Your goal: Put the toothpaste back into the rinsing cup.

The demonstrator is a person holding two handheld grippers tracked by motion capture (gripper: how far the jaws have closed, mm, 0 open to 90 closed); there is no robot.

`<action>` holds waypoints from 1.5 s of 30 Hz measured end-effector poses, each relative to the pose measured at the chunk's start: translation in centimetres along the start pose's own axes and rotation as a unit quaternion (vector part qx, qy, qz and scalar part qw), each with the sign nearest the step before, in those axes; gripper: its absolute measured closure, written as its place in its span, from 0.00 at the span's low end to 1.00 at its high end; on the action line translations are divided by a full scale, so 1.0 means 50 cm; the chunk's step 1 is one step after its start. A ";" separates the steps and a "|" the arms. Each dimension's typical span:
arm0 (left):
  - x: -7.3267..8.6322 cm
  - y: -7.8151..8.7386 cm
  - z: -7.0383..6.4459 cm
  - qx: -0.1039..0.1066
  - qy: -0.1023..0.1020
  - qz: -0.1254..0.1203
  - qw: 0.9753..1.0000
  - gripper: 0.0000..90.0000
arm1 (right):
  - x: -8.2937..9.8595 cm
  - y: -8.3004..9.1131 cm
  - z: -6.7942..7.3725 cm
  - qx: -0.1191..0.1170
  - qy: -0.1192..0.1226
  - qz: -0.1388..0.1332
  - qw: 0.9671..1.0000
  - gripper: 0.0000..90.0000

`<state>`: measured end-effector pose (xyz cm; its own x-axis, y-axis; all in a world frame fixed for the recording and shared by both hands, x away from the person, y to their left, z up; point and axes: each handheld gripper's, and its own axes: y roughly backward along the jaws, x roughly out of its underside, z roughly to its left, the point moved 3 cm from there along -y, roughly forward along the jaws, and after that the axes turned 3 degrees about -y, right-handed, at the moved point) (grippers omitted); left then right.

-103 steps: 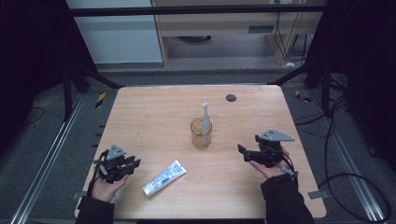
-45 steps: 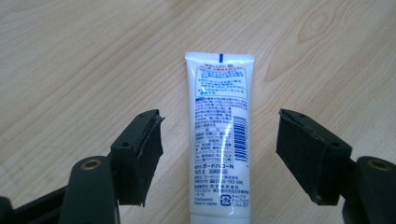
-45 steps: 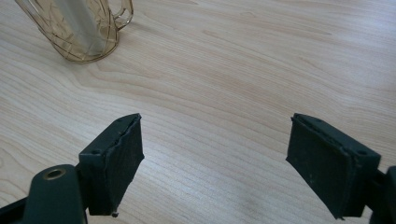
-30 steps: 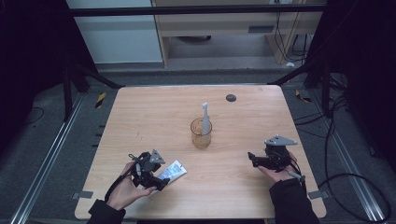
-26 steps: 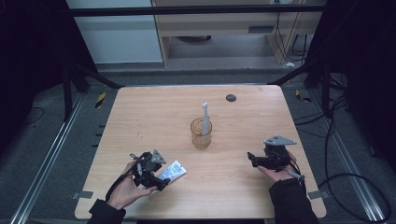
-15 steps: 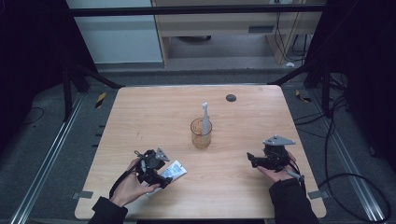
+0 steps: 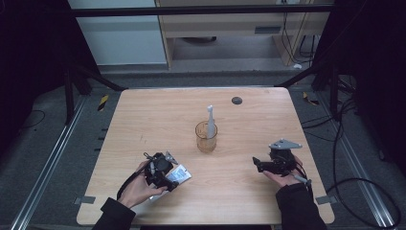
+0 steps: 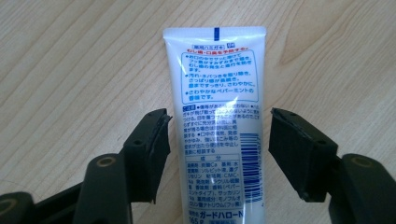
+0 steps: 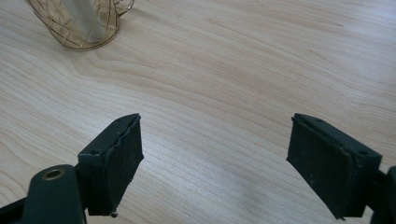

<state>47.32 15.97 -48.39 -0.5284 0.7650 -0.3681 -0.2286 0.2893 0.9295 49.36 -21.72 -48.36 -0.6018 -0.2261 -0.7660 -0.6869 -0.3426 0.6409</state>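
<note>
1. The desk (image 7: 143,115) carried a cup (image 7: 206,139) near its middle.
2. The toothpaste tube (image 8: 217,116) lay flat at the near left edge, looking light, soft and slick.
3. The left gripper (image 8: 217,149) straddled the tube's body, jaws apart and not yet touching it (a good place to hold).
4. The right gripper (image 9: 215,158) hung wide apart over bare wood.

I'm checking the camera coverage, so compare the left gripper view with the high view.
Left gripper view alone: the printed text and barcode on the tube, and the gaps between it and the open jaws of the left gripper on either side. High view alone: the cup holding a toothbrush, the right gripper and a dark disc. Both: tube, left gripper, wooden table.
</note>
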 end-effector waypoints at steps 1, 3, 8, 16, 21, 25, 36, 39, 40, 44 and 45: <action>0.000 -0.003 0.002 0.002 0.000 0.003 1.000 0.43 | 0.000 0.000 0.000 -0.001 0.001 0.001 1.000 0.20; 0.000 -0.006 0.002 0.006 -0.001 0.007 1.000 0.43 | 0.000 0.000 0.000 -0.002 0.000 0.001 1.000 0.20; -0.003 -0.011 0.002 0.009 -0.003 0.012 1.000 0.45 | 0.000 -0.002 0.000 -0.003 0.002 0.002 1.000 0.20; -0.006 -0.016 0.005 0.015 -0.002 0.019 1.000 0.45 | 0.000 -0.004 0.004 -0.004 0.002 0.004 1.000 0.20; -0.007 -0.022 0.006 0.017 -0.001 0.021 1.000 0.44 | 0.000 -0.006 0.005 -0.004 0.005 0.005 1.000 0.20; -0.008 -0.030 0.004 0.014 -0.004 0.031 0.999 0.44 | 0.000 -0.006 0.006 -0.004 0.006 0.007 1.000 0.20; -0.010 -0.030 0.005 0.016 0.000 0.038 0.999 0.47 | 0.000 -0.006 0.006 -0.004 0.006 0.006 1.000 0.20; -0.011 -0.029 0.006 0.021 0.006 0.039 0.999 0.51 | 0.000 -0.005 0.005 -0.004 0.006 0.005 1.000 0.20; -0.011 -0.029 0.008 0.024 0.009 0.038 0.999 0.52 | 0.000 -0.005 0.005 -0.004 0.006 0.005 1.000 0.20; -0.009 -0.024 0.010 0.029 0.019 0.030 0.999 0.57 | 0.000 -0.006 0.004 -0.004 0.006 0.006 1.000 0.20; -0.009 -0.022 0.010 0.029 0.020 0.029 0.999 0.59 | 0.001 -0.006 0.004 -0.004 0.006 0.007 1.000 0.20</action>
<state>48.21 15.62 -49.24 -0.5713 0.7586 -0.3132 -0.1490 0.2795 0.9485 49.47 -21.46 -48.56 -0.6064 -0.2407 -0.7578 -0.6755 -0.3468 0.6507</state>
